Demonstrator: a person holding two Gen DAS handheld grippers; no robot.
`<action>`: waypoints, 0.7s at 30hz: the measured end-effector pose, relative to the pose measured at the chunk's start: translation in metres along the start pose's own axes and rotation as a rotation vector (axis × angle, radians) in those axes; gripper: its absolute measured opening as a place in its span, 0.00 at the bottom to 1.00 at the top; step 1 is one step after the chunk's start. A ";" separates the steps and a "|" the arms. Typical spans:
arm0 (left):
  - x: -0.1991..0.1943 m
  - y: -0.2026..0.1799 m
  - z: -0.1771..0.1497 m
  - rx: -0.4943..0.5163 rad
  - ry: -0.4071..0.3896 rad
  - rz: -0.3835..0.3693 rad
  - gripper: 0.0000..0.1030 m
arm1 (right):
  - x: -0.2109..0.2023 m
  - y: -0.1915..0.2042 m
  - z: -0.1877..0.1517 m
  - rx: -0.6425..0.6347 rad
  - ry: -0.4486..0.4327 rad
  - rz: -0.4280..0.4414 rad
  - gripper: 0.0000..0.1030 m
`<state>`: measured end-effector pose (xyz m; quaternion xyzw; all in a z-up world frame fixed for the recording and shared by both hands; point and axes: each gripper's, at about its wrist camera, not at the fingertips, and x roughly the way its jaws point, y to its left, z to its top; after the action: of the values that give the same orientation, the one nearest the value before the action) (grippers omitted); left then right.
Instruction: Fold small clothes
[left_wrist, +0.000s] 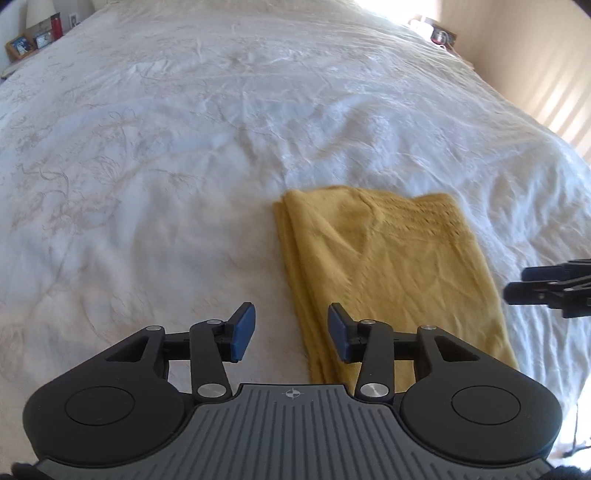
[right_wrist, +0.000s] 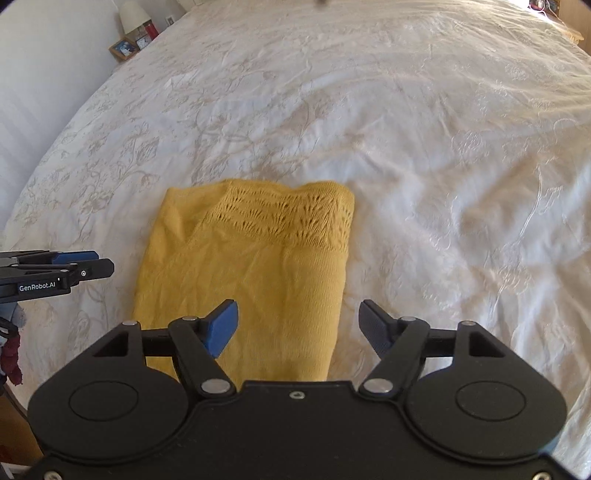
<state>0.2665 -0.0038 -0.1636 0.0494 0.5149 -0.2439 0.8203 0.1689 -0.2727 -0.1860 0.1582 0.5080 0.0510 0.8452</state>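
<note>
Yellow knit garment (right_wrist: 243, 273) lies folded lengthwise near the bed's (left_wrist: 147, 147) near edge. I've got left gripper (left_wrist: 291, 332) and right gripper (right_wrist: 297, 326) spread, empty, flanking it, likely for the crosswise fold.

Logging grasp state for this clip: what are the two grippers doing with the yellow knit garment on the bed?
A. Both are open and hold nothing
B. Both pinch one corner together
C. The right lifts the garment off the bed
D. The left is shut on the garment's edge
A: the left gripper and right gripper both show a wide gap between their pads, and the yellow garment lies folded flat on the white bedspread.
</note>
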 end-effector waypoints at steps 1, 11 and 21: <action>-0.001 -0.006 -0.009 0.002 0.019 -0.022 0.41 | 0.000 0.004 -0.006 0.003 0.010 0.016 0.73; 0.019 -0.048 -0.055 0.235 0.088 0.000 0.41 | 0.008 0.022 -0.035 -0.002 0.074 0.055 0.73; 0.024 0.020 -0.038 0.087 0.160 0.186 0.43 | 0.000 0.020 -0.026 0.001 0.018 0.023 0.79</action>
<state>0.2527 0.0181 -0.2058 0.1517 0.5609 -0.1838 0.7928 0.1475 -0.2478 -0.1907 0.1641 0.5138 0.0620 0.8398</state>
